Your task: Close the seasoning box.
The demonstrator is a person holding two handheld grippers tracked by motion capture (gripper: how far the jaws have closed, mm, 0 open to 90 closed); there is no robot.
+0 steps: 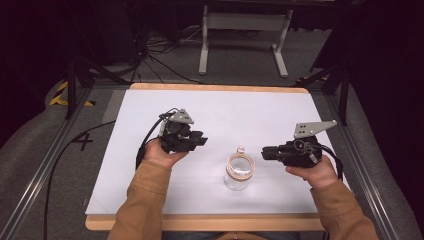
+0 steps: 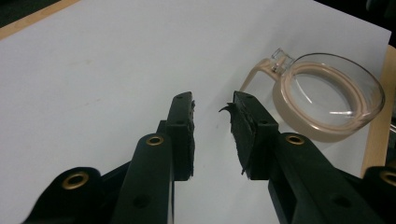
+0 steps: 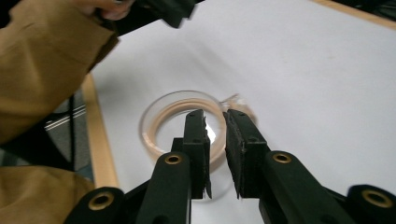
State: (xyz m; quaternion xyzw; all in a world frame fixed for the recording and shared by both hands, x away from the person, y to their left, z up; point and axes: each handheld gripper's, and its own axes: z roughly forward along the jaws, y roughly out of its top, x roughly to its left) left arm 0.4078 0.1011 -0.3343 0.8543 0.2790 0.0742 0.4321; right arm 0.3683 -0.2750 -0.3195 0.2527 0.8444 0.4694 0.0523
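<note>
- High view: a small round clear glass jar with a tan ring lid (image 1: 239,171) stands on the white worktop (image 1: 150,190), between the left gripper (image 1: 199,140) and the right gripper (image 1: 267,152). Neither touches it.
- Left gripper view: its fingers (image 2: 181,125) are apart, holding nothing; the jar sits just beside.
- Right gripper view: its fingers (image 3: 195,140) are a little apart, empty, above the jar. Nothing looks started yet.

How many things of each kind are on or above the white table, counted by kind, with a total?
Clear glass jar with a beige rubber seal ring: 1
Black hand-held two-jaw grippers: 2, the left gripper and the right gripper, both held above the white table
Total: 3
</note>
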